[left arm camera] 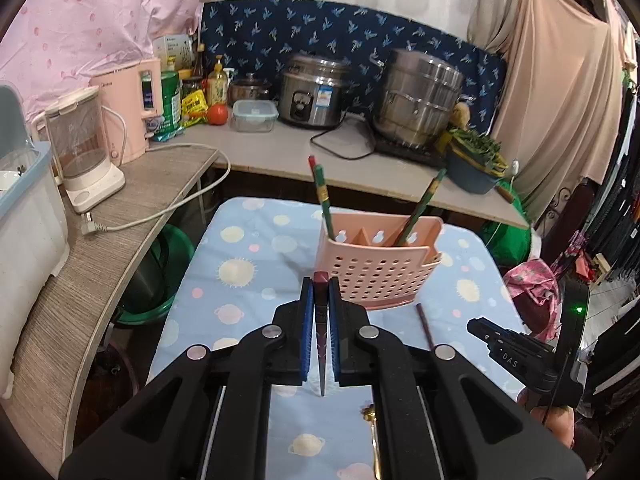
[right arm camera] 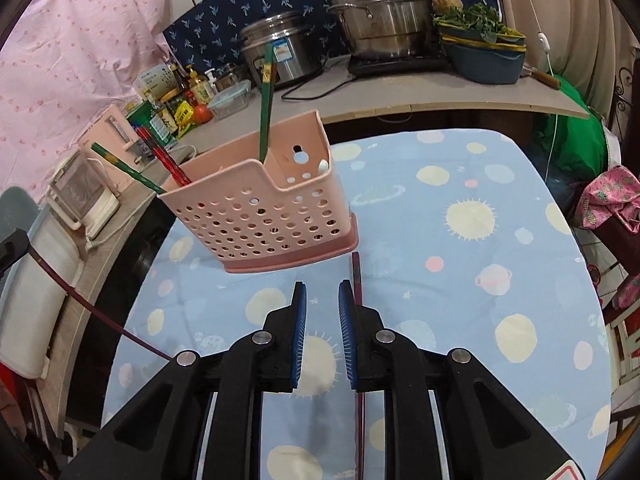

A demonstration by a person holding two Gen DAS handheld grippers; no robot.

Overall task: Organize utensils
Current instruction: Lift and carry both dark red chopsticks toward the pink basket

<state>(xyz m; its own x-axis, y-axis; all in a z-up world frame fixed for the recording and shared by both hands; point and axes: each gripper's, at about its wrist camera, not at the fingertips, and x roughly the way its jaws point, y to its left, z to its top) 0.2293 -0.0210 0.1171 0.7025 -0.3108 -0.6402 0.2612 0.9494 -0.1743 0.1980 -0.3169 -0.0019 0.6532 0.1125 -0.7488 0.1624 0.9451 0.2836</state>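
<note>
Blue pads, left gripper (left arm camera: 320, 292): clenched on a dark red chopstick (left arm camera: 321, 320), held just before the pink holder (left arm camera: 376, 268).
Right gripper (right arm camera: 322, 300): jaws parted, nothing between them; another dark chopstick (right arm camera: 356, 276) lies on the cloth beside its right finger, near the holder's base.
Done: three chopsticks, two green (right arm camera: 266, 104) and one red, stand in the holder.
Left: held chopstick, lying chopstick.
Holder: perforated pink plastic, divided compartments, upright.

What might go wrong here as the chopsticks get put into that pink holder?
The left gripper pinches its dark red chopstick near one end, so it might swing or slip. The pink holder looks light, and a nudge could tip it. The right gripper hangs open beside the chopstick on the cloth and may miss it.
</note>
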